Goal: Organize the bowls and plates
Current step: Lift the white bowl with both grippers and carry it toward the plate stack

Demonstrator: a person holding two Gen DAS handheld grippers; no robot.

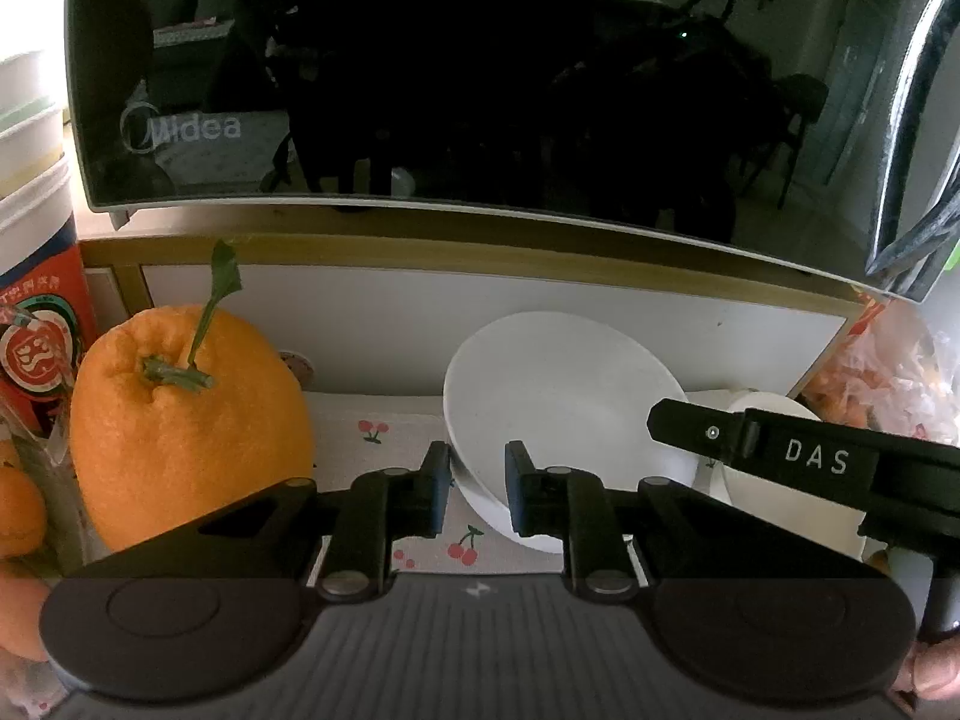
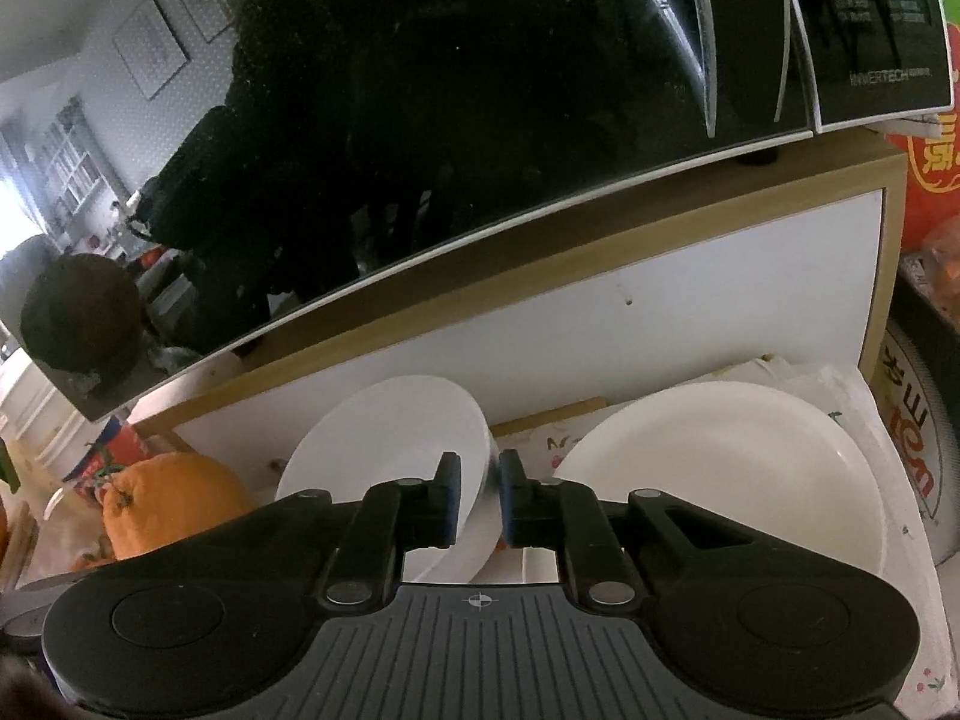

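Glossy black microwave door (image 1: 480,78) fills the background, standing on a wooden shelf above a cherry-print cloth (image 1: 384,426) on the counter. Left gripper (image 1: 478,489) is clenched on the near-left rim of a white bowl (image 1: 564,396), one finger outside the wall, one inside. Over in the right wrist view, the right gripper (image 2: 480,498) is clamped on that same white bowl's right rim, the bowl sitting tilted at eleven o'clock from the fingers. Both grippers have a pinch on it from opposite sides, then. Big orange with stem and leaf (image 1: 186,426) stands at nine o'clock of the bowl, near but apart. A cream plate (image 2: 726,468) lies at two o'clock from the right gripper, just beside the bowl. Red packaging (image 1: 36,336) crowds the far left edge.
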